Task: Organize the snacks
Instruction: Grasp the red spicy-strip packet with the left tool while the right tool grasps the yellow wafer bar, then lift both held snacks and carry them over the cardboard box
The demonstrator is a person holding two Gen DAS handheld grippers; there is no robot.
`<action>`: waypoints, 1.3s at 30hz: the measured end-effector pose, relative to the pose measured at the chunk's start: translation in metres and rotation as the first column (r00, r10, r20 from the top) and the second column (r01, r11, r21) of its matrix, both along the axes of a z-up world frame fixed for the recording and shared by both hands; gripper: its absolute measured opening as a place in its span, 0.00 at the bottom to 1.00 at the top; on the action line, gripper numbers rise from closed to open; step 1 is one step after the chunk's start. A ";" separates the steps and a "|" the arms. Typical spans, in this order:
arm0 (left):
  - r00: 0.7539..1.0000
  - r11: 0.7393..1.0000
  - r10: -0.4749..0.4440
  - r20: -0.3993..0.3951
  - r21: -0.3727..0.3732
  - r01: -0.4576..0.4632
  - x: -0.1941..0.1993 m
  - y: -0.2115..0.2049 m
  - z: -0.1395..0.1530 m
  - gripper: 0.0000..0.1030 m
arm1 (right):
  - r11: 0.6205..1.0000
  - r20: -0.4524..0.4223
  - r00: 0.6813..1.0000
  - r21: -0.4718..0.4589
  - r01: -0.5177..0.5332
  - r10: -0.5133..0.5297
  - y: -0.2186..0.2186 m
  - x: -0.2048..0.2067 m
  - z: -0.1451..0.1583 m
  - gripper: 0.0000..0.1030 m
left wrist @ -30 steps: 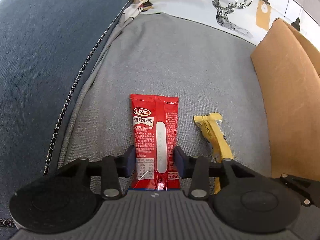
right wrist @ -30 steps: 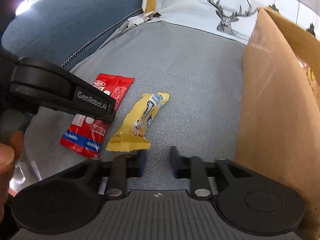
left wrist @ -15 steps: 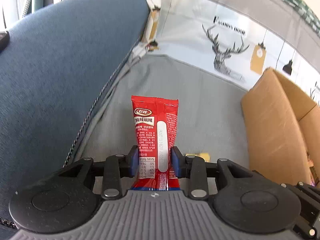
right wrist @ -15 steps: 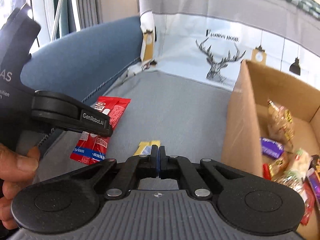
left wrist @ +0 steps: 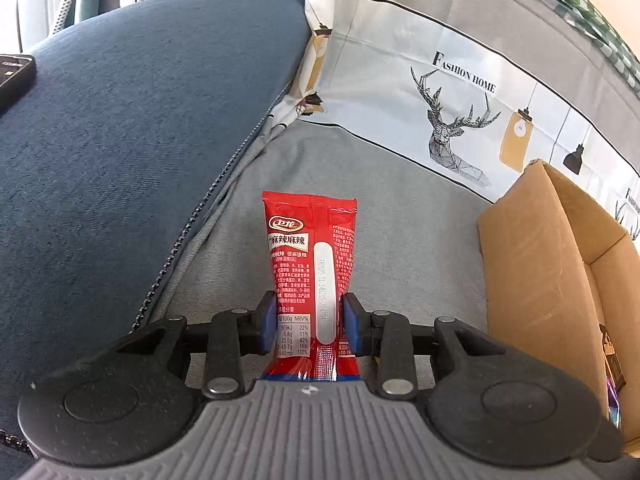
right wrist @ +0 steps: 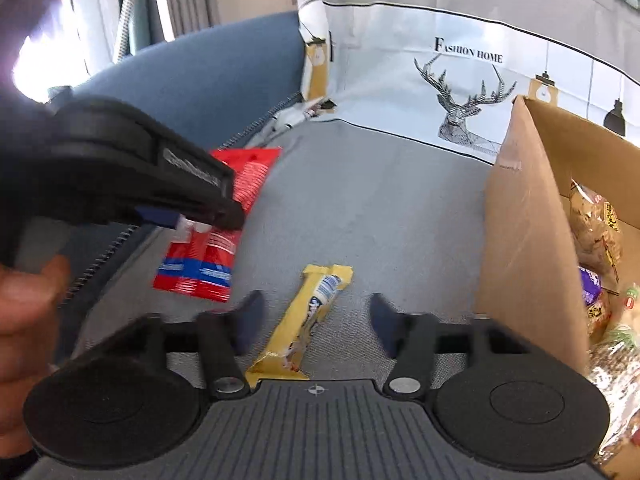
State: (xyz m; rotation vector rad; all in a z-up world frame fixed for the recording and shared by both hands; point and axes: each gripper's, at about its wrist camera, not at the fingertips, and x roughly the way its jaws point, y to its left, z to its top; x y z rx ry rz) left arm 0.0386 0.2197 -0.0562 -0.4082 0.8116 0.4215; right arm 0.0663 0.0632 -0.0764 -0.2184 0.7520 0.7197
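My left gripper (left wrist: 309, 322) is shut on a red snack packet (left wrist: 310, 256) and holds it lifted above the grey sofa seat; the same packet (right wrist: 218, 220) shows in the right wrist view, hanging from the left gripper's fingers (right wrist: 172, 184). A yellow snack bar (right wrist: 306, 320) lies on the seat. My right gripper (right wrist: 316, 320) is open, its fingers spread on either side of the bar and above it. A cardboard box (right wrist: 524, 248) with several snacks inside stands at the right; it also shows in the left wrist view (left wrist: 536, 280).
The blue sofa arm (left wrist: 120, 160) rises on the left, with a dark phone (left wrist: 12, 76) lying on it. A deer-print cushion cover (left wrist: 460, 92) forms the back. The grey seat (right wrist: 380, 208) lies between packet and box.
My left gripper closed on the red packet and lifted it off the seat. My right gripper shut half a second ago and has opened wide again, now over the yellow bar.
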 end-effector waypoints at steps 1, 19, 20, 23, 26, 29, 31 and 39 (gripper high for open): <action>1.000 1.000 0.002 0.001 0.000 -0.002 -0.001 0.001 0.001 0.36 | 1.000 -0.007 1.000 -0.010 0.007 -0.007 0.004 0.002 -0.004 0.62; 0.999 0.999 -0.003 0.049 -0.039 0.005 -0.001 0.002 0.010 0.36 | 0.998 0.012 0.998 -0.007 0.061 -0.060 0.003 0.009 0.003 0.12; 0.999 0.999 -0.006 0.053 -0.039 0.008 0.000 0.001 0.010 0.36 | 0.998 0.028 0.998 0.013 0.061 -0.062 0.000 0.008 0.009 0.12; 0.998 0.999 -0.013 0.065 -0.043 0.016 0.002 -0.001 0.012 0.36 | 0.996 0.079 0.995 0.064 0.064 -0.069 -0.012 0.005 0.028 0.12; 0.996 0.999 -0.019 0.085 -0.040 0.022 0.004 -0.003 0.016 0.36 | 0.992 0.122 0.990 0.111 0.063 -0.076 -0.024 0.007 0.046 0.12; 0.992 0.999 -0.028 0.120 -0.031 0.032 0.004 -0.008 0.022 0.36 | 0.986 0.167 0.983 0.158 0.055 -0.081 -0.038 0.006 0.069 0.12; 0.988 0.999 -0.039 0.149 -0.021 0.043 0.004 -0.012 0.027 0.36 | 0.980 0.197 0.976 0.194 0.053 -0.091 -0.053 0.006 0.088 0.12; 0.961 0.994 -0.108 0.257 0.034 0.102 0.007 -0.041 0.046 0.36 | 0.961 0.303 0.941 0.267 0.069 -0.152 -0.127 0.023 0.143 0.12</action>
